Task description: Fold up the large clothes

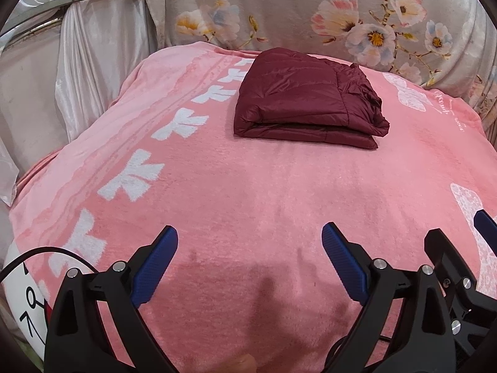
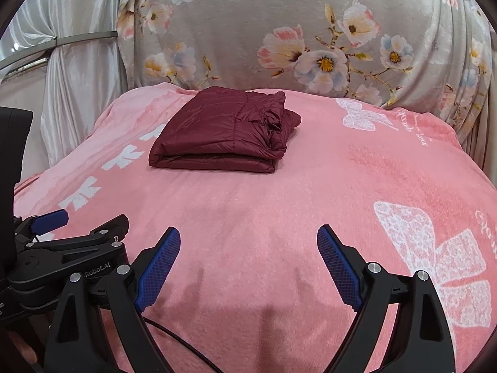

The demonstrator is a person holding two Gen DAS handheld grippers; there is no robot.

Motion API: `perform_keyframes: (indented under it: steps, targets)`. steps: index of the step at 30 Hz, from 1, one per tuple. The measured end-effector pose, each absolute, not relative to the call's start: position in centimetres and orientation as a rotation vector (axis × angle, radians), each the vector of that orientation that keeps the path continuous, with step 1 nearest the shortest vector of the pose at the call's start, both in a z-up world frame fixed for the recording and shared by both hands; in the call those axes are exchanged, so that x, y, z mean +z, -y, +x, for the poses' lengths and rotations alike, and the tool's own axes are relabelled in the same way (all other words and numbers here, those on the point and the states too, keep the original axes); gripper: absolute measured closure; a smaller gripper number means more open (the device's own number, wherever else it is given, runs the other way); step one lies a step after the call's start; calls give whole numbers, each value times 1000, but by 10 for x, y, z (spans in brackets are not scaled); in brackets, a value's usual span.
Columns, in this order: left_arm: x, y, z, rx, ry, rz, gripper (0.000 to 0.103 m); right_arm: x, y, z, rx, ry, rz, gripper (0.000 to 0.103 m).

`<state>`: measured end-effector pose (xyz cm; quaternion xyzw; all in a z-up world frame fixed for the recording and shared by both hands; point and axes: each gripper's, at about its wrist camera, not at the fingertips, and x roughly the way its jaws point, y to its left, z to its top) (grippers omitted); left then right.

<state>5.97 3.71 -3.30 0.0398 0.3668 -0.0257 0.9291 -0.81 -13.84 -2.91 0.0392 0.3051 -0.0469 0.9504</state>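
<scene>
The maroon padded jacket (image 1: pixel 306 99) lies folded into a thick, flat packet on the pink blanket (image 1: pixel 248 192), well ahead of both sets of tongs and toward the far side of the bed, just short of the flowered cover (image 1: pixel 310 15) behind it. The left gripper (image 1: pixel 250 259) stands released, its blue pads spread wide with only bare blanket between them; from it the packet sits ahead and slightly to the right. The right gripper (image 2: pixel 248 259) is likewise released and empty, and from it the packet (image 2: pixel 223 130) sits ahead and off to the left — so the jacket lies roughly between the two lines of reach, with neither hand clearly nearer. Its long axis runs crosswise to both grippers, the stacked folded edges facing them along the near side, and a bunched, crumpled end lying at the packet's right. Judging from how it lies, the folding looks essentially done. If any touch remains, it would be at that rumpled right end, which falls on the right hand's side — the tongs would have to travel forward over open blanket to get there, both being well apart from the cloth now.
</scene>
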Motion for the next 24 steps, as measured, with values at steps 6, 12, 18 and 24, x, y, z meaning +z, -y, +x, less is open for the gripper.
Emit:
perform_keyframes:
  steps: [6, 12, 18, 24]
  targets:
    - [-32, -36, 59, -47, -744, 86, 12, -29, 138, -8, -96, -622, 81, 16]
    - [-32, -36, 60, -46, -746, 87, 12, -29, 138, -7, -97, -626, 85, 16]
    - [-33, -37, 61, -43, -748, 86, 12, -30, 139, -7, -96, -628, 87, 16]
    - [-33, -36, 60, -44, -748, 86, 12, -30, 138, -7, -97, -629, 87, 16]
